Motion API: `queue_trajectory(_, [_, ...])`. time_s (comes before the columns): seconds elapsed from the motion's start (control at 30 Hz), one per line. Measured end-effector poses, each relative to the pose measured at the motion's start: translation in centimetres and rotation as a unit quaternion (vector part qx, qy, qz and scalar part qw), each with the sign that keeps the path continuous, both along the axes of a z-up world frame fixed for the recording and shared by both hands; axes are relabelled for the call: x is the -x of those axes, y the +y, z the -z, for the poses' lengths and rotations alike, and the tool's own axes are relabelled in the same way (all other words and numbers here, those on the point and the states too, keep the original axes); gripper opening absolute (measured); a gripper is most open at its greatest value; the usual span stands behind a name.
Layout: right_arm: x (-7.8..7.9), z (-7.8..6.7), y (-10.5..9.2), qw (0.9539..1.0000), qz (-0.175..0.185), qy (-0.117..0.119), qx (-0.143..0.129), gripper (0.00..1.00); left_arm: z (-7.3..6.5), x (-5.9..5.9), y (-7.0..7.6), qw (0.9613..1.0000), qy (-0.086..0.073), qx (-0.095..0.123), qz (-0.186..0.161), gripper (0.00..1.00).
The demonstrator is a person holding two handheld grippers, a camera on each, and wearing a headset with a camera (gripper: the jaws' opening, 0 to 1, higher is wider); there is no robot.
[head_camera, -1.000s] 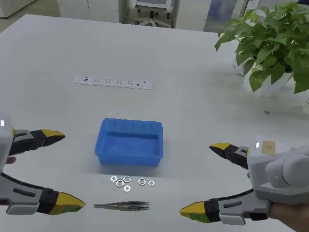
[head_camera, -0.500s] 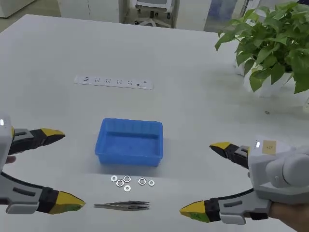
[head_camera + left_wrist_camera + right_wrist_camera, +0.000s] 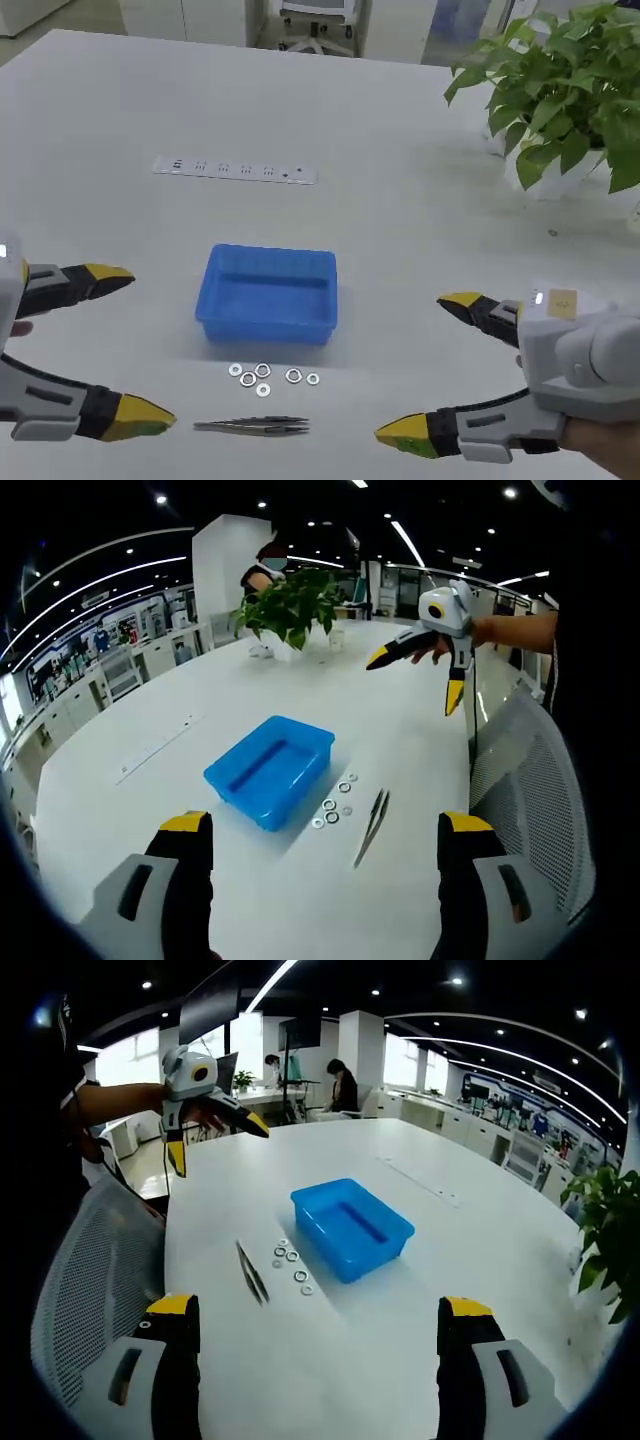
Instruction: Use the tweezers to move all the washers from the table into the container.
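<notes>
The washers [image 3: 270,377] lie in a small loose cluster on the white table [image 3: 420,200], near the person's edge and just in front of the container's near wall, not touching it. The tweezers [image 3: 252,426] lie flat on the table just nearer than the washers, running left to right, close to them but apart. The container [image 3: 267,293] is a shallow blue rectangular tray sitting just beyond the washers, and its inside looks bare.

The left gripper [image 3: 140,345] hovers over the table to the left of the tray and tweezers, its jaws spread wide with nothing between them. The right gripper [image 3: 415,368] hovers to the right of them, its jaws likewise spread wide and holding nothing. Both are well apart from the tweezers and washers, which sit between them.

Farther off, a white power strip [image 3: 235,170] lies flat on the table beyond the tray. A leafy green plant [image 3: 560,90] in a white pot stands at the far right of the table. In the gripper views a mesh chair back [image 3: 525,770] shows at the table's near edge.
</notes>
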State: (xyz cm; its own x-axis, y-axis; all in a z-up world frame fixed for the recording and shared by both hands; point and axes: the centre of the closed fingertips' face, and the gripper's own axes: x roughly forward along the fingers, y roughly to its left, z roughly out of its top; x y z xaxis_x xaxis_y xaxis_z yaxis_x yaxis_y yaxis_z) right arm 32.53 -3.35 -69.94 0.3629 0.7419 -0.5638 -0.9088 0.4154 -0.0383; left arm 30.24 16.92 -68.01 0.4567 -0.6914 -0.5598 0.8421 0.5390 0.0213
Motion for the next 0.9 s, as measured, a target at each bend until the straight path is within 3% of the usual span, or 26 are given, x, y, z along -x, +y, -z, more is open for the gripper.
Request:
queue_trajectory(0.43, [-0.13,-0.20,0.05,1.0000,0.000,-0.004,-0.001,1.00,0.03,0.21,-0.15,1.0000,0.000,0.000,0.003,0.99])
queue_trajectory(0.9, [-0.41,-0.50,0.02,0.9999,-0.003,-0.010,0.003,0.99,-0.39,-0.21,0.12,0.9999,-0.014,-0.002,0.002,0.97])
